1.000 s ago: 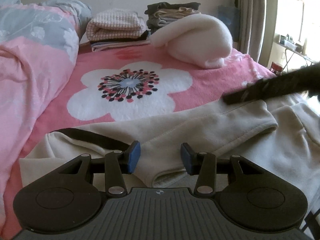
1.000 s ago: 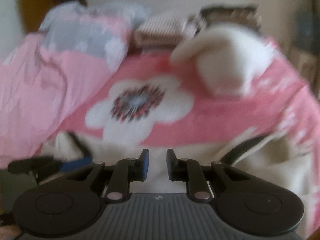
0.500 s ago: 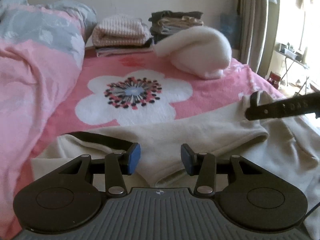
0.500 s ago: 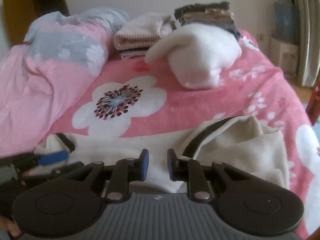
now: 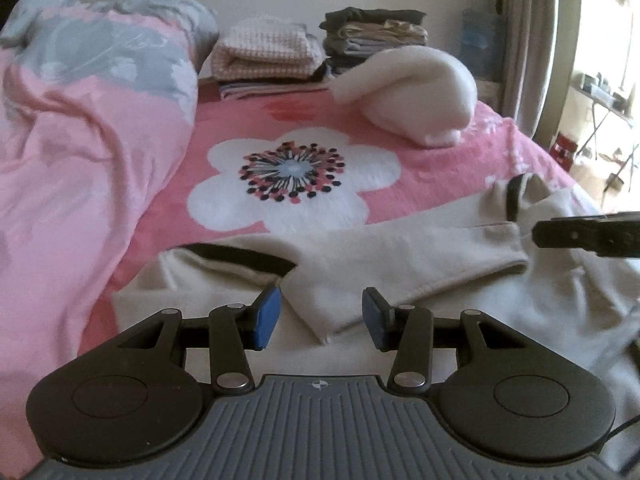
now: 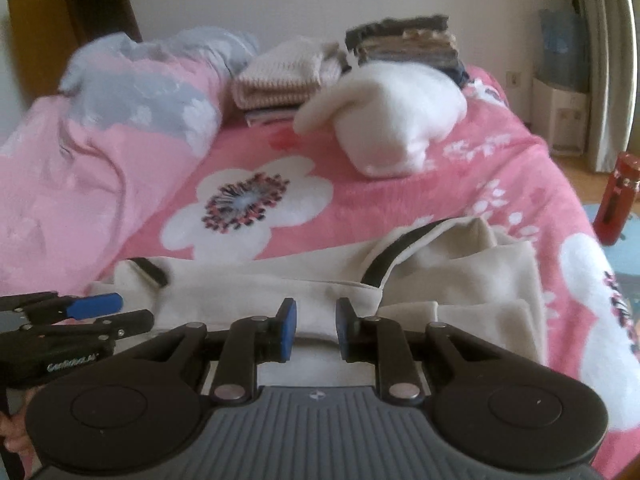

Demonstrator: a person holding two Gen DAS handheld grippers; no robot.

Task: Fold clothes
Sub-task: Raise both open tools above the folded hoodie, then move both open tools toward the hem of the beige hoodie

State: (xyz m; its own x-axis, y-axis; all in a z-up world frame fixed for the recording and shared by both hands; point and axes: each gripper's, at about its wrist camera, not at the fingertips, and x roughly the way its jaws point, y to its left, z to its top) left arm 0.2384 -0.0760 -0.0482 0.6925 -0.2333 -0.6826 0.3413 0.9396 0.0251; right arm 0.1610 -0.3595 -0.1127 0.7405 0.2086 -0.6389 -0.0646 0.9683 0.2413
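While both tools hang over the near edge of the bed, we log the following.
Left gripper (image 5: 322,318): jaws spread wide, blue pads clear of cloth, a folded corner of the garment lying between and below them; nothing held.
Right gripper (image 6: 312,328): jaws parted narrowly, nothing between the pads; whether they touch the cloth beneath we cannot tell.
Cream garment (image 5: 400,256): spread across the near end of the pink flower blanket (image 5: 420,172), dark trim at its edges, one sleeve folded across the body.
Open room: we see bare blanket beyond the garment.
Far edge: white fleece bundle (image 5: 416,96), folded stacks (image 5: 264,56) behind it.
Left side: rumpled pink duvet (image 5: 80,152).
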